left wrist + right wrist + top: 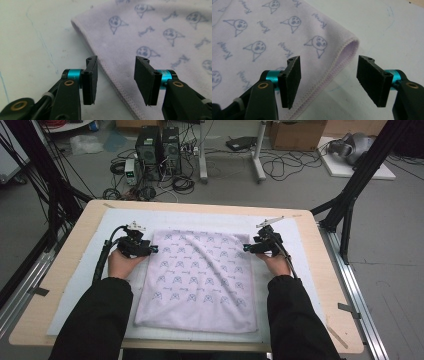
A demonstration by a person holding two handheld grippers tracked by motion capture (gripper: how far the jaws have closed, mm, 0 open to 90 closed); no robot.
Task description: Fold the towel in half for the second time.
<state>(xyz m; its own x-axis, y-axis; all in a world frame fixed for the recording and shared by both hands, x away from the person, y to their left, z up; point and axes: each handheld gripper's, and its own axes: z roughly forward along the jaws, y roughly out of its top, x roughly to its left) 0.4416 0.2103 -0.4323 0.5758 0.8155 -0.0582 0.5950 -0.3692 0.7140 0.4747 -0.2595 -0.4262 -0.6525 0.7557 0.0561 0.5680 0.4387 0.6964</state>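
A pale lilac towel (pixel 199 277) printed with small cartoon faces lies folded flat on the white mat. My left gripper (pixel 155 249) is at the towel's far left corner, jaws apart. In the left gripper view the towel's stitched edge (pixel 112 75) runs between the open pads (pixel 90 80) without touching them. My right gripper (pixel 246 248) is at the far right corner. In the right gripper view the towel's hem (pixel 332 71) lies between its two pads (pixel 291 80), which stand apart from the cloth.
The white mat (pixel 300 270) covers a light wooden table (pixel 75 255). Black frame posts stand at both sides. Computer cases and cables (pixel 157 150) sit on the floor beyond the far edge. A person's black sleeves (pixel 95 320) come in from the bottom.
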